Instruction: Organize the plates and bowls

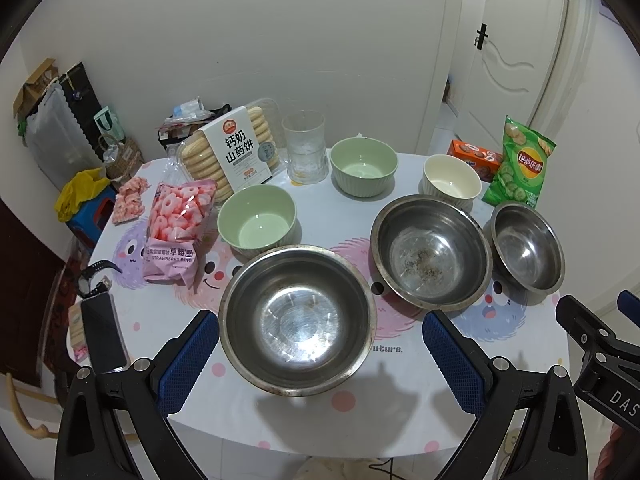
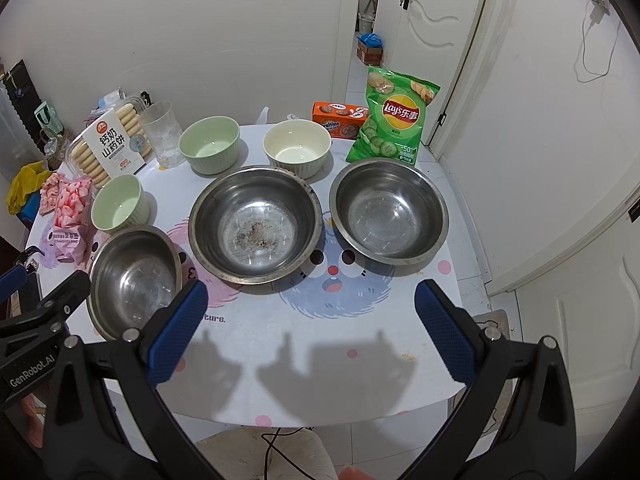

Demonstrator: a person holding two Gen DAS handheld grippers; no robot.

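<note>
Left gripper (image 1: pixel 320 356) and right gripper (image 2: pixel 310 332) jaws spread wide, holding nothing, above desk (image 2: pixel 320 380). Three round steel bowls (image 2: pixel 256 224), two green ribbed bowls (image 2: pixel 208 148), one cream bowl (image 2: pixel 298 152) sit apart on it.

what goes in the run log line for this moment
stage: start, nothing picked | left hand-held gripper: open, over near steel bowl | right hand-held gripper: open, empty | green bowls unstacked | table: snacks at back
</note>
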